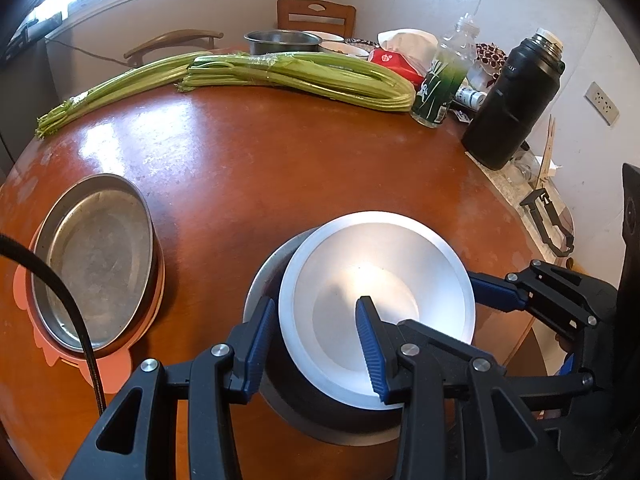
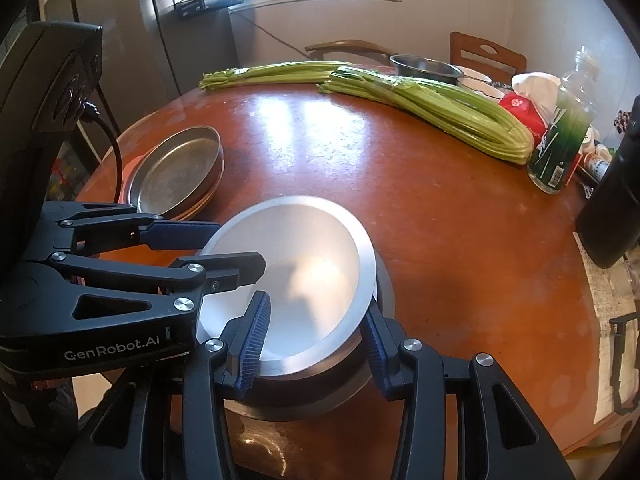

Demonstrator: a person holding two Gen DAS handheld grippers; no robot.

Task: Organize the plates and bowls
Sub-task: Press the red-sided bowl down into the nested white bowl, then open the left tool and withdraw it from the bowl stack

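Observation:
A pale metal bowl [image 1: 376,272] [image 2: 312,264] sits tilted inside a darker steel bowl [image 1: 316,416] [image 2: 320,394] near the table's front edge. My left gripper [image 1: 315,303] [image 2: 238,244] is shut on the pale bowl's near-left rim, one finger inside and one outside. My right gripper [image 2: 316,305] is shut on its opposite rim the same way; in the left wrist view only its blue finger [image 1: 496,292] shows, touching the rim. To the left, apart from both grippers, a round steel pan [image 1: 96,264] [image 2: 180,172] rests on a stack of pink plates [image 1: 116,376].
Two bundles of celery [image 1: 304,76] [image 2: 440,108] lie across the far side of the brown round table [image 1: 280,168]. A steel pot [image 1: 282,42], a green bottle [image 1: 440,84], a red tissue pack [image 2: 524,112] and a black flask [image 1: 512,104] crowd the back right. Chairs stand behind.

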